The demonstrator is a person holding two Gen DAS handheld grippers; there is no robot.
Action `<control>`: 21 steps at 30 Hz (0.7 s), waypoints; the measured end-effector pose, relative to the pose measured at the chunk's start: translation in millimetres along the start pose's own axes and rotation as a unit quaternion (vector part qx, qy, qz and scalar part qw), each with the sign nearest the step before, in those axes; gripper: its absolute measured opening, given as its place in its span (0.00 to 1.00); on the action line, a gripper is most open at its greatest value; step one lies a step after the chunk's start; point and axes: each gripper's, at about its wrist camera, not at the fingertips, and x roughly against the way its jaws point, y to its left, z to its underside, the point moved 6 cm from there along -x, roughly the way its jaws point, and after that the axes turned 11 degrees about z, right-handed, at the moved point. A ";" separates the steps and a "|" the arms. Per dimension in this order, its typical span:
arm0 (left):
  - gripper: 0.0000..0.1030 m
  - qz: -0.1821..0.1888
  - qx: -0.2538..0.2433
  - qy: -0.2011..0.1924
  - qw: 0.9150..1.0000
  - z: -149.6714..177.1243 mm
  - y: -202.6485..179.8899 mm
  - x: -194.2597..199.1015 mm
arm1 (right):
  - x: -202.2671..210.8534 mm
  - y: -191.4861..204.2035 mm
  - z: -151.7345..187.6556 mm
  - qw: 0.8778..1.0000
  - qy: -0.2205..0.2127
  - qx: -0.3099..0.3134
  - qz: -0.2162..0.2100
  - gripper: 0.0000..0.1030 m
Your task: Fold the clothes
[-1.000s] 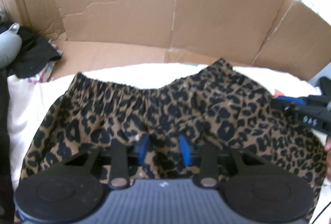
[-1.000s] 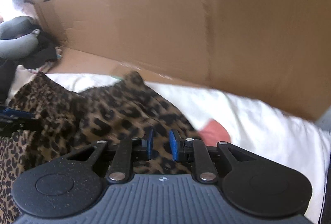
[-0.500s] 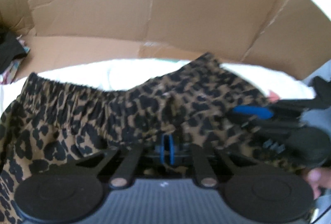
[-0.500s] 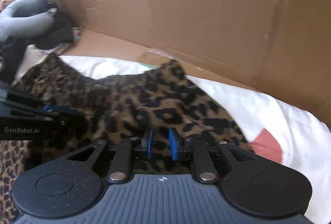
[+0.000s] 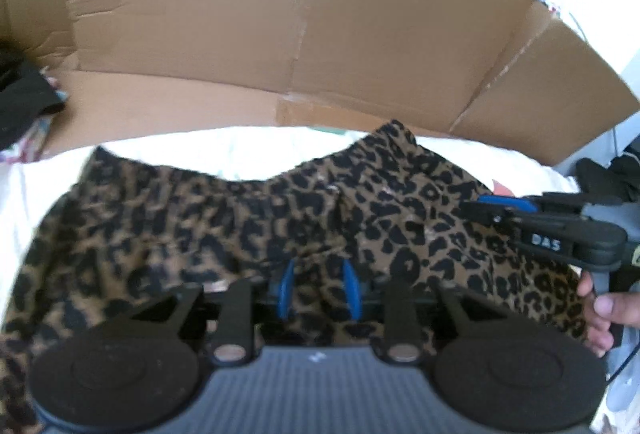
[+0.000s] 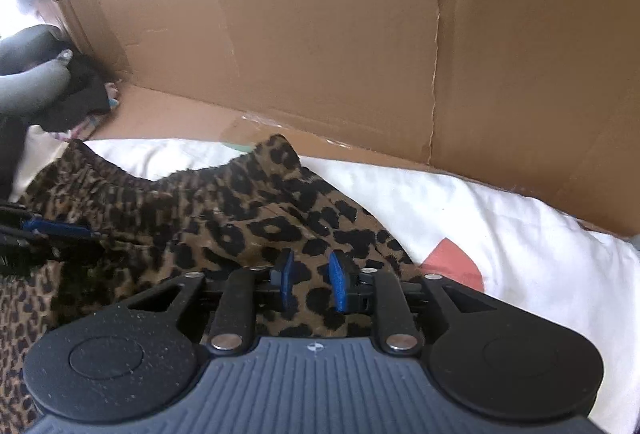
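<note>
Leopard-print shorts (image 5: pixel 224 218) lie spread on a white sheet (image 5: pixel 208 149), elastic waistband toward the cardboard. My left gripper (image 5: pixel 319 286) hovers low over the shorts' near middle. Its jaws are opening, and the blue pads stand apart with cloth lying under the gap, not pinched. In the right wrist view the shorts (image 6: pixel 256 218) fill the left half. My right gripper (image 6: pixel 312 280) sits over their right edge, jaws also opening, pads clear of the cloth. Each gripper shows in the other's view: the right gripper (image 5: pixel 480 207) with a hand (image 5: pixel 600 310) behind it, the left gripper (image 6: pixel 80 238) at far left.
A tall cardboard wall (image 5: pixel 320 33) stands right behind the sheet. Dark clothing (image 6: pixel 76 101) and a grey padded thing (image 6: pixel 28 89) lie at the far left. The white sheet (image 6: pixel 500 234) carries a red shape (image 6: pixel 452 262) to the right of the shorts.
Half a second ago the left jaws were pinched together on a fold of the shorts; now they stand apart and the cloth lies loose. The right jaws have widened slightly.
</note>
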 end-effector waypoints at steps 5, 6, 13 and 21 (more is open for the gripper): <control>0.41 -0.013 -0.005 -0.013 1.000 1.6 12.2 42.3 | 32.2 4.6 2.7 1.000 -0.011 -0.007 -0.025 0.31; 0.42 -0.016 -0.003 -0.018 1.000 3.7 15.6 53.9 | 39.0 8.1 5.3 1.000 -0.015 -0.001 -0.027 0.31; 0.50 -0.047 0.012 -0.030 0.998 40.5 54.2 131.8 | 50.1 26.3 45.6 0.999 0.000 0.035 -0.024 0.31; 0.51 -0.104 0.090 -0.059 0.989 105.4 108.9 218.8 | 45.0 33.2 84.0 0.999 0.029 0.038 -0.017 0.31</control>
